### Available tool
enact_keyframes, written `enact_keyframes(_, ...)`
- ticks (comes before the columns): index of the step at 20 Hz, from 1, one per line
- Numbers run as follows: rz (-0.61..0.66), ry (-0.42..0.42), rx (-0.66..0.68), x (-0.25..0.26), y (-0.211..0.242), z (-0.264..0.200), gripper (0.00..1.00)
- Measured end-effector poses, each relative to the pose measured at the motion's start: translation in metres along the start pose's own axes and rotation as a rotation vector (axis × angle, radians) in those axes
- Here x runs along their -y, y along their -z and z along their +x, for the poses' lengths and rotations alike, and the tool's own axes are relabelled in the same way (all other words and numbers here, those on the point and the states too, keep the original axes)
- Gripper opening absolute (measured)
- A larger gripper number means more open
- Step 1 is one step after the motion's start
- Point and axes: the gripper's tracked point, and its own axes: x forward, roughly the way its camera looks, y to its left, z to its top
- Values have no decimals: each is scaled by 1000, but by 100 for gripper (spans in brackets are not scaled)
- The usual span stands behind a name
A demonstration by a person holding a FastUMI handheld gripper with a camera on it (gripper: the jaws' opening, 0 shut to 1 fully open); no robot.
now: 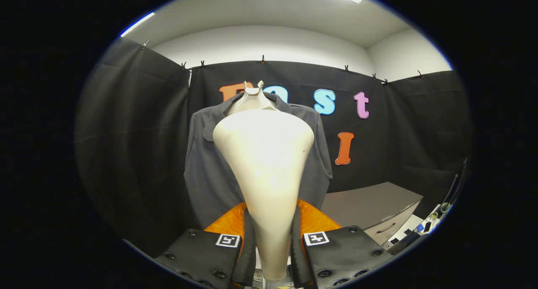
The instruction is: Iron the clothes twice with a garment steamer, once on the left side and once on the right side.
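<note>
The tool (272, 249) pinches the cream garment steamer (265, 167) by its narrow handle, both fingers pressed on it, head raised toward the grey jacket (201, 171) hanging just beyond on a form. It looks like a pass is underway; next, sweep it down one side.

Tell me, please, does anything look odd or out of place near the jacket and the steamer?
Nothing stands out. The gripper is shut on the cream garment steamer, held upright between its fingers. Beyond it, the dark grey jacket hangs straight on a hanger against the black cloth wall. A grey cabinet stands beside the jacket.
</note>
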Motion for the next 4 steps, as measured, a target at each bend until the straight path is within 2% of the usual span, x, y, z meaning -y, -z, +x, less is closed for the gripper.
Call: enact_keyframes(4,1,2,1,-1,0,2,41)
